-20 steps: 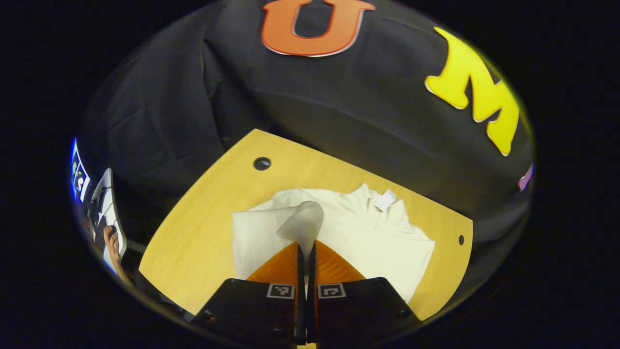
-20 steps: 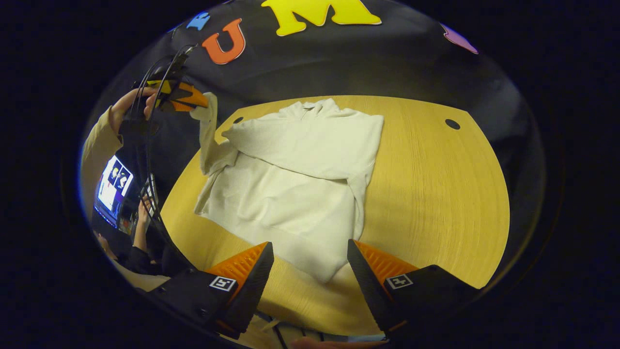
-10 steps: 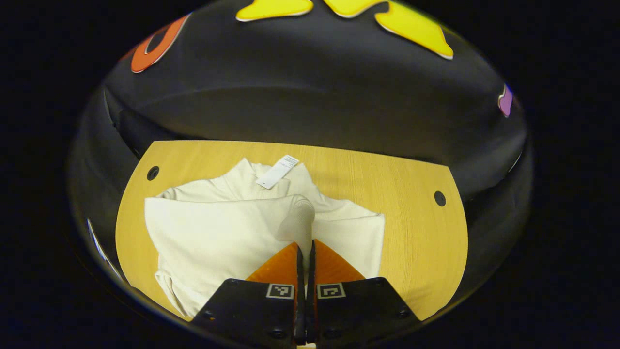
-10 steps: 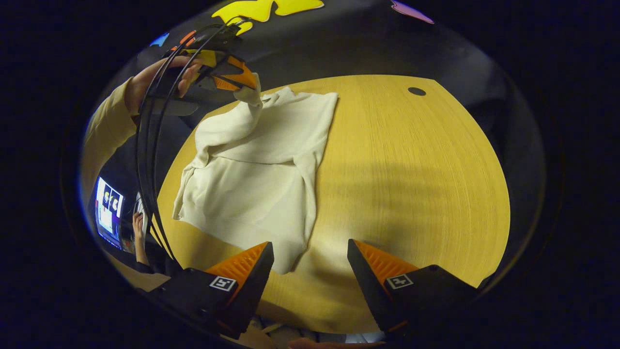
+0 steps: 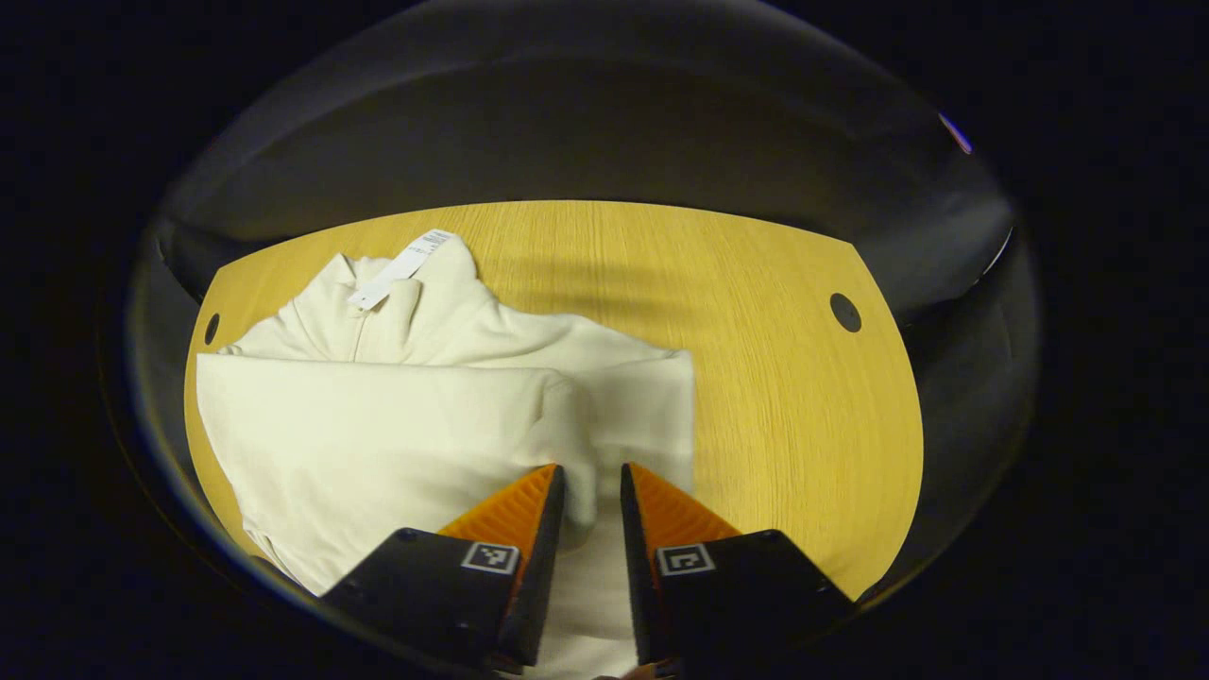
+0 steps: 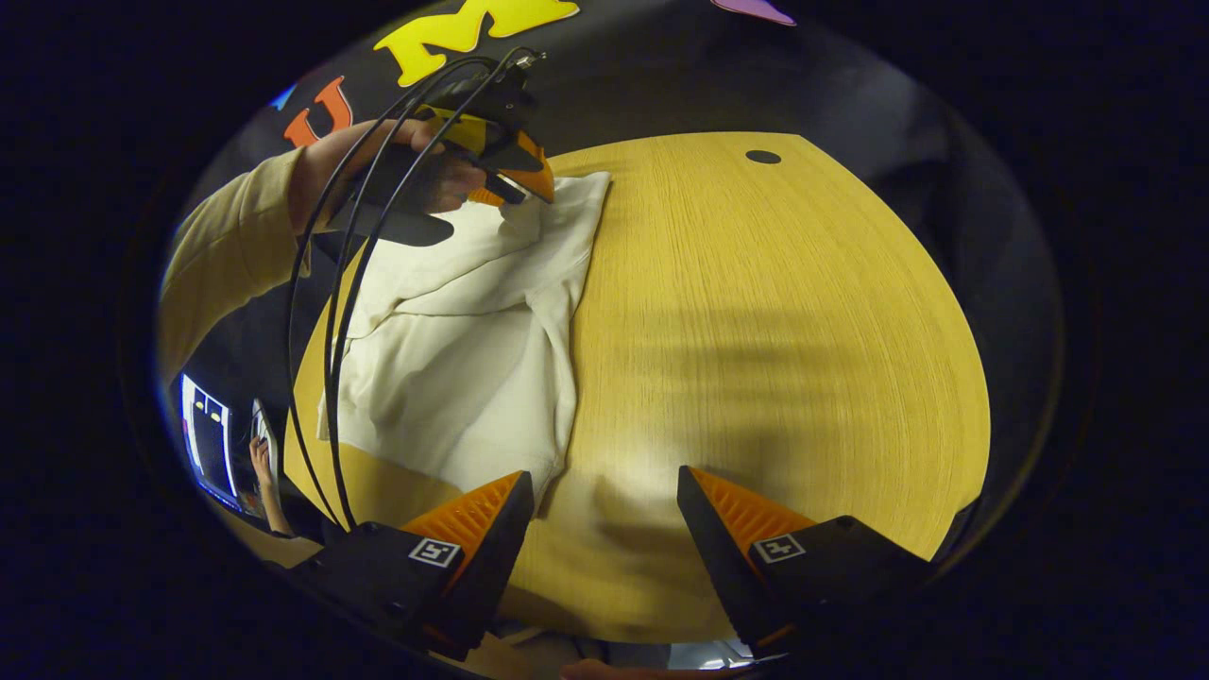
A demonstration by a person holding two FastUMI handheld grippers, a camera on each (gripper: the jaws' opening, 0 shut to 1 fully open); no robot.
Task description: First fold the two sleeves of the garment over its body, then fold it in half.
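Left gripper (image 5: pixel 593 477) parted over cream garment (image 5: pixel 397 425) (sleeves folded across).

Our two handheld grippers and one sleeve

Our left gripper (image 5: pixel 592 491) and right gripper (image 6: pixel 604 515) have black bodies with square coded markers and ridged wedge fingers (image 6: pixel 477 515); black cables (image 6: pixel 345 283) loop past our tan sleeve (image 6: pixel 222 260).

Garment (image 5: pixel 406 434): lower hem hidden behind left gripper (image 5: pixel 592 491); near-left edge cut off by the left gripper view's rim.
Tag (image 5: pixel 401 269): print too small to tell.
Cuff (image 5: pixel 576 472): end hidden between the fingers; contact unclear.
Table (image 6: pixel 774 312): near edge hidden behind right gripper (image 6: pixel 604 519).
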